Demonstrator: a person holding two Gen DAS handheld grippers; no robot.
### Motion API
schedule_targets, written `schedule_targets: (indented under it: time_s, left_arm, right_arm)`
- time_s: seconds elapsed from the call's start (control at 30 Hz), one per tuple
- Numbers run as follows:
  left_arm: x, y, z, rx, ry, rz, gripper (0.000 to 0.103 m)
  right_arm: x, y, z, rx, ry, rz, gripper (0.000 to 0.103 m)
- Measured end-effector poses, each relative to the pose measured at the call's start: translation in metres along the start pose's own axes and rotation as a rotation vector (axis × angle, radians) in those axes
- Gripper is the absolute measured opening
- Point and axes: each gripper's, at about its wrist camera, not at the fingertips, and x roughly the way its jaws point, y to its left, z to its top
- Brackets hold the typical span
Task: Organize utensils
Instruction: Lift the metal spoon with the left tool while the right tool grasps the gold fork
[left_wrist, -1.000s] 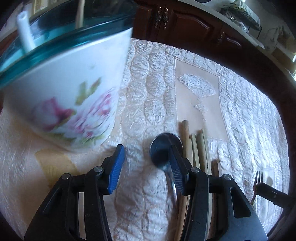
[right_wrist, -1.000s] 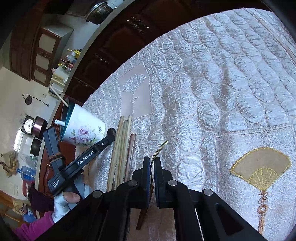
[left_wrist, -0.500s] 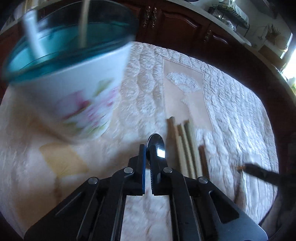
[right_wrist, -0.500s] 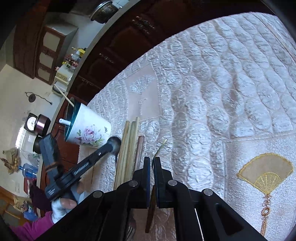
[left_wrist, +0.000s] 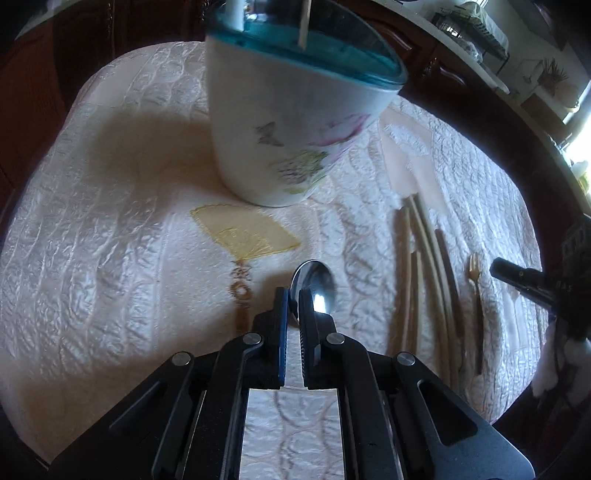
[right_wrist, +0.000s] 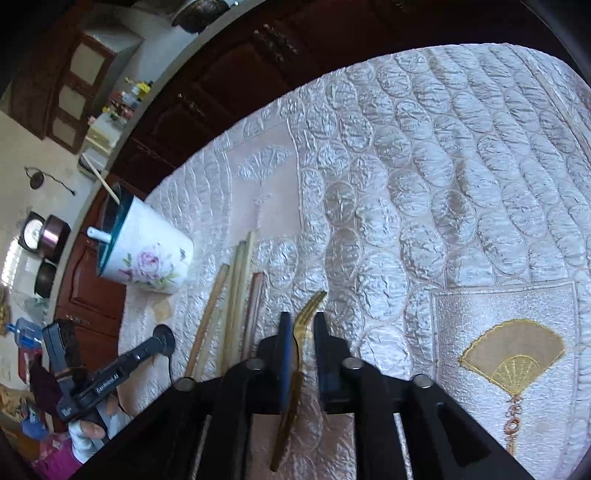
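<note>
From the left wrist, the left gripper (left_wrist: 291, 306) is clenched on a shiny steel spoon (left_wrist: 314, 291) just in front of the floral ceramic cup (left_wrist: 288, 122), teal inside with sticks standing in it, on the quilted satin tablecloth (left_wrist: 110, 258); right of the cup lie pale wooden chopsticks (left_wrist: 421, 266). From the right wrist, the right gripper (right_wrist: 300, 332) is opening, the slim gold fork (right_wrist: 301, 332) loose between its jaws, right of the cup (right_wrist: 147, 254) and chopsticks (right_wrist: 236, 295); dark wood cabinets (right_wrist: 229, 85) stand behind.
</note>
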Motion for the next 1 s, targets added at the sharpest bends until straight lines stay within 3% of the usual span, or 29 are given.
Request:
schedule_targets:
  time_s: [0.1,0.17,0.37,0.4,0.43,0.47,0.53,0.7,1.0]
  left_arm:
    - [0.002,0.004,0.002,0.003,0.006,-0.028,0.012]
    - [0.002,0.007,0.004,-0.01,0.007,-0.039,0.025]
    - [0.013,0.003,0.013,0.027,0.045,-0.037,0.027]
    - [0.015,0.0,0.014,0.042,0.049,-0.033,0.026]
    - [0.016,-0.004,0.014,0.063,0.053,-0.027,0.018]
    - [0.017,-0.008,0.013,0.092,0.055,-0.02,0.009]
    - [0.012,-0.012,0.013,0.114,0.043,-0.031,0.004]
    - [-0.012,-0.01,0.019,0.124,-0.012,-0.037,0.002]
    - [-0.085,0.003,0.038,0.13,-0.188,-0.015,0.001]
  right_arm:
    - [0.01,-0.004,0.002,0.035,0.031,0.021,0.021]
    - [0.018,-0.007,0.004,0.064,0.047,0.03,0.021]
    - [0.035,-0.01,0.015,0.071,0.079,0.057,0.018]
    - [0.034,-0.01,0.015,0.065,0.079,0.058,0.011]
    - [0.032,-0.009,0.015,0.064,0.079,0.067,0.008]
    - [0.03,-0.008,0.014,0.058,0.077,0.072,0.006]
    - [0.019,-0.001,0.014,0.027,0.051,0.069,0.006]
    - [-0.009,0.013,0.013,-0.009,-0.005,0.102,0.004]
    - [-0.05,0.054,0.013,-0.102,-0.094,0.178,0.002]
